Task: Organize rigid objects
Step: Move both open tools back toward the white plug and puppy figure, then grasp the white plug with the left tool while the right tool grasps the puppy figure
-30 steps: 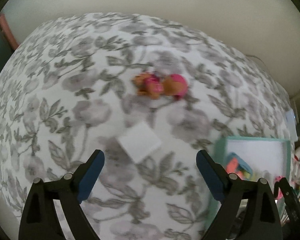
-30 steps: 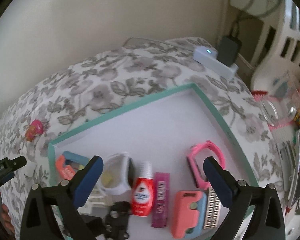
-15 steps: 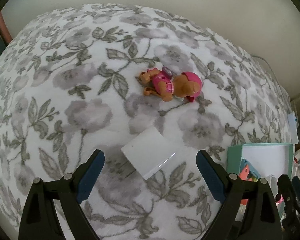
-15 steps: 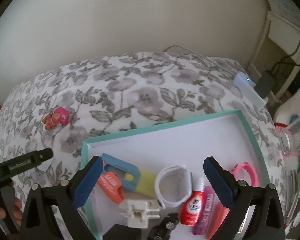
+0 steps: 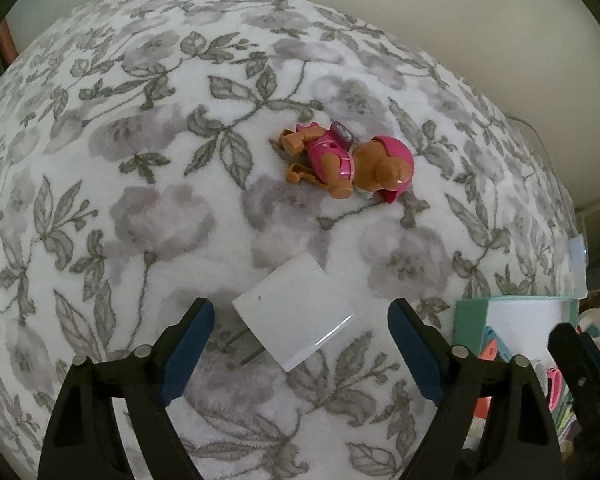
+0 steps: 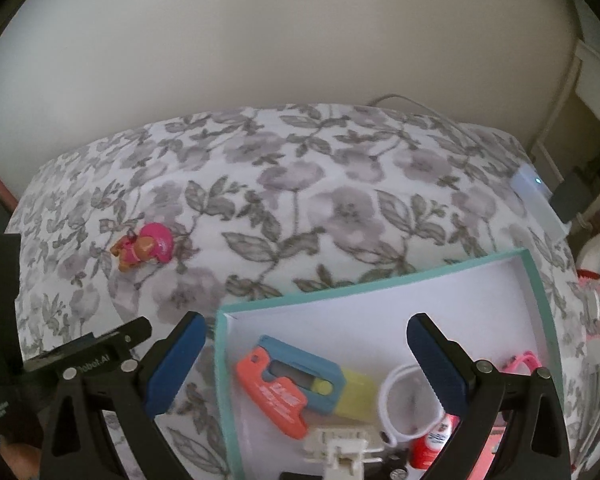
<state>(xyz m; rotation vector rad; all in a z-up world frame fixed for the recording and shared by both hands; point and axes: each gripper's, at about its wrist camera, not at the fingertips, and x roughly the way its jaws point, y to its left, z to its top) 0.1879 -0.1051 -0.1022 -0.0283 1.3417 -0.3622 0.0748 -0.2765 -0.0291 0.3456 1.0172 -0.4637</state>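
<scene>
where the floral blanket ends, teal tray of trinkets

A floral blanket carries a toy dog, a white charger and a teal-rimmed box.

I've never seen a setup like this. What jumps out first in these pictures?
A small pink and brown toy dog lies on its side on the grey flowered blanket. Nearer, a white charger block lies between the wide-open fingers of the left gripper. Off to the right, a teal-rimmed box holds colourful odds and ends.
</scene>
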